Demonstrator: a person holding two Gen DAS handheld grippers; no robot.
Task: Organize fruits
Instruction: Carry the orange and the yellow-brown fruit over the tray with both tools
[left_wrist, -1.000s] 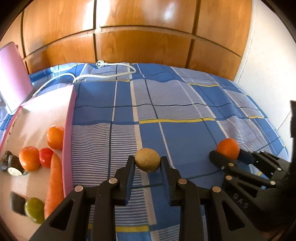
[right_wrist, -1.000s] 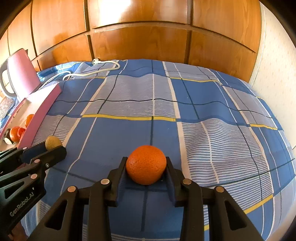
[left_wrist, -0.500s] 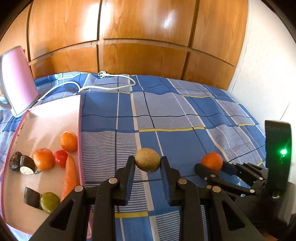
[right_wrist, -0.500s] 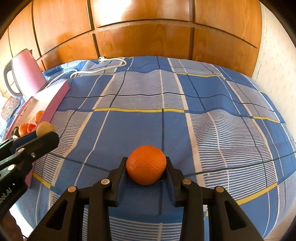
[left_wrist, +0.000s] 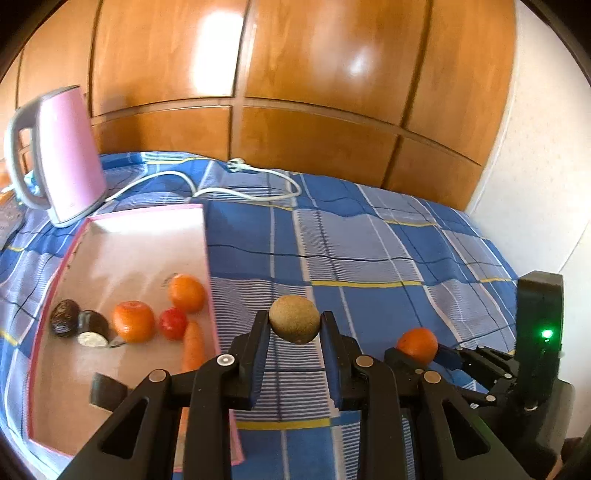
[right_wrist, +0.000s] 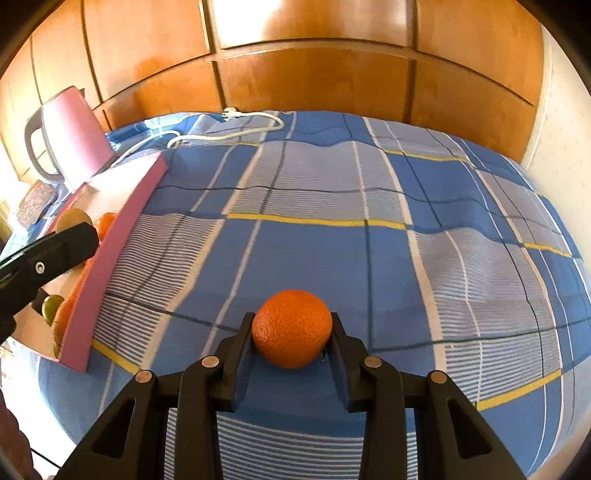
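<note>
Two claws carry fruit beside the tray (left_wrist: 208, 258): our left claw (left_wrist: 294, 326) clamps a kiwi (left_wrist: 294, 319), our right claw (right_wrist: 291, 334) an orange (right_wrist: 291, 328). Round skins could slip, rolling off the bed (right_wrist: 332, 192).

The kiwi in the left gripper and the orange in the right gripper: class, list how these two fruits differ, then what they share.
Colour: the kiwi is dull brown-green, the orange bright orange.
Skin: the kiwi looks matte and fuzzy, the orange dimpled and slightly glossy.
Size: the orange spreads the right gripper wider than the kiwi spreads the left gripper.
Shared: both roundish, each clamped between two fingers, above the blue checked bedspread.
</note>
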